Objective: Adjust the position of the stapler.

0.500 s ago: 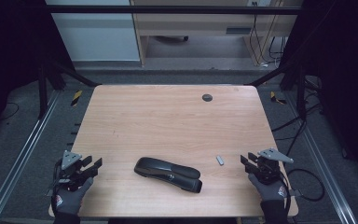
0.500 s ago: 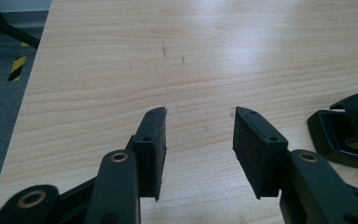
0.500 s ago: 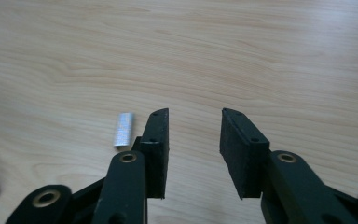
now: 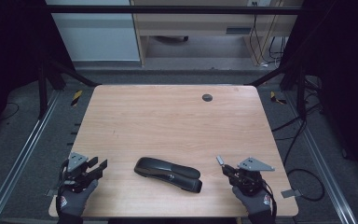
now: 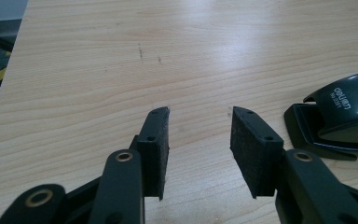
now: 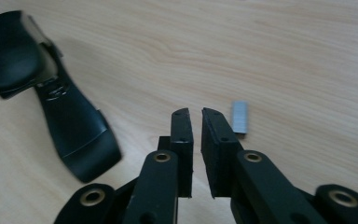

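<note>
A black stapler (image 4: 168,173) lies flat on the wooden table (image 4: 168,116) near its front edge, between my two grippers. It also shows in the left gripper view as the stapler (image 5: 345,112) at the right, and in the right gripper view as the stapler (image 6: 70,121) at the left. A small grey strip of staples (image 4: 220,160) lies just beyond my right gripper (image 4: 225,169); the strip (image 6: 240,116) sits right of the jaw tips. My right gripper (image 6: 196,112) is nearly closed on nothing. My left gripper (image 4: 98,165) hovers left of the stapler, and the left gripper (image 5: 200,114) holds nothing between its parted jaws.
A dark round grommet (image 4: 207,97) sits in the table's far right part. Metal rails (image 4: 23,154) run along both sides of the table, and cables (image 4: 293,135) lie on the floor at the right. A desk (image 4: 196,28) stands beyond the far edge.
My right gripper has edged a little to the left, closer to the staple strip. The stapler, the strip and my left gripper stay where they were.
</note>
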